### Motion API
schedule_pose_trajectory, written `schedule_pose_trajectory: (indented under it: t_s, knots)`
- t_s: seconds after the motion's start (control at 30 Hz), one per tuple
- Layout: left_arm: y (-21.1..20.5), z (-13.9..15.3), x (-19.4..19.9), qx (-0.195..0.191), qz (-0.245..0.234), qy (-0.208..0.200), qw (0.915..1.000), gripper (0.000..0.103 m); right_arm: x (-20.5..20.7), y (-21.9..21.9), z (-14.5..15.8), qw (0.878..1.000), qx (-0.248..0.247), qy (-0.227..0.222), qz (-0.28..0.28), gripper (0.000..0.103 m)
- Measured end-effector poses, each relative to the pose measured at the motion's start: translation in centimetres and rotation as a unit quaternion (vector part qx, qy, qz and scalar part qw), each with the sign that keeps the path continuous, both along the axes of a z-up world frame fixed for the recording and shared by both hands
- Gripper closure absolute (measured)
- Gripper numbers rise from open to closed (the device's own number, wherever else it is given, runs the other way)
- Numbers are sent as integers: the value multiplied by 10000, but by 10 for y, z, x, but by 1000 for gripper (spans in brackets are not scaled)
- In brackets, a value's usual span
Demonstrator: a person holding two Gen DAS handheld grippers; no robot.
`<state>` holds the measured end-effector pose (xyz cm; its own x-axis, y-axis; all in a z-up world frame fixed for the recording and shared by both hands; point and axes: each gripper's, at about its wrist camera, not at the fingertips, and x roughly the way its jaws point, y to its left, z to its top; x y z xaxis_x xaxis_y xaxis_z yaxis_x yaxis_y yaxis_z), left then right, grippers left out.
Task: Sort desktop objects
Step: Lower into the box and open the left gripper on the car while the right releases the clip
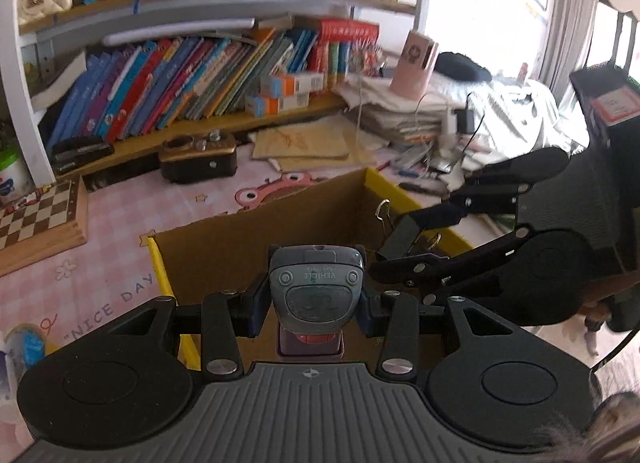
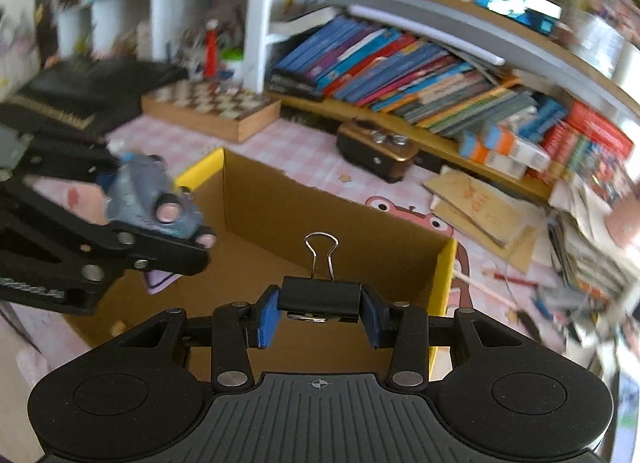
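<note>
My left gripper (image 1: 314, 305) is shut on a grey toy car (image 1: 316, 291), held underside up above the open cardboard box (image 1: 248, 239) with yellow edges. The car and left gripper also show in the right wrist view (image 2: 154, 199). My right gripper (image 2: 320, 309) is shut on a black binder clip (image 2: 320, 295), its wire handles pointing up, above the same box (image 2: 304, 219). In the left wrist view the right gripper holds the clip (image 1: 402, 237) over the box's right side.
The box sits on a pink checked mat (image 1: 112, 271). A chessboard box (image 1: 40, 219) lies at the left, a brown case (image 1: 198, 159) and shelves of books (image 1: 192, 79) behind. Papers and cables (image 1: 412, 119) pile at the right. A black chair (image 1: 580, 215) stands at the far right.
</note>
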<state>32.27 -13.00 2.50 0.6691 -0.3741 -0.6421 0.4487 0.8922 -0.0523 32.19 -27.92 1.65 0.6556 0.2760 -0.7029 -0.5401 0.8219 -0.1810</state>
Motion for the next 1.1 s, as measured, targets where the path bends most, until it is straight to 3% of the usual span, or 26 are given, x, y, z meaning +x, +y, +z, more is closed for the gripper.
schedule_pose_trajectory:
  t_s: [0.27,0.57,0.87,0.97,1.03,1.1]
  knots:
    - [-21,-31,33,589,-145,333,9976,63,33,17,-33,9924,-977,293,681,61]
    - [-25,-49,50,873,-59,686,9938,63,33,40,-59,9612,-2010,398,1845,61]
    - [-28,-52,51,955,-135,829,9919,62,37,45,-79,9510,-2209,626,2071,61]
    - [-30,-51,48,932,-179,804,9922,54,38,43,-78,9514,-2191,617,2076,64]
    - [-32,-50,46,944,-165,788,9923,40,40,42,-77,9517,-2196,594,2063,61]
    - [-34,-50,46,938,-159,789,9923,35,41,42,-78,9511,-2207,619,2072,61]
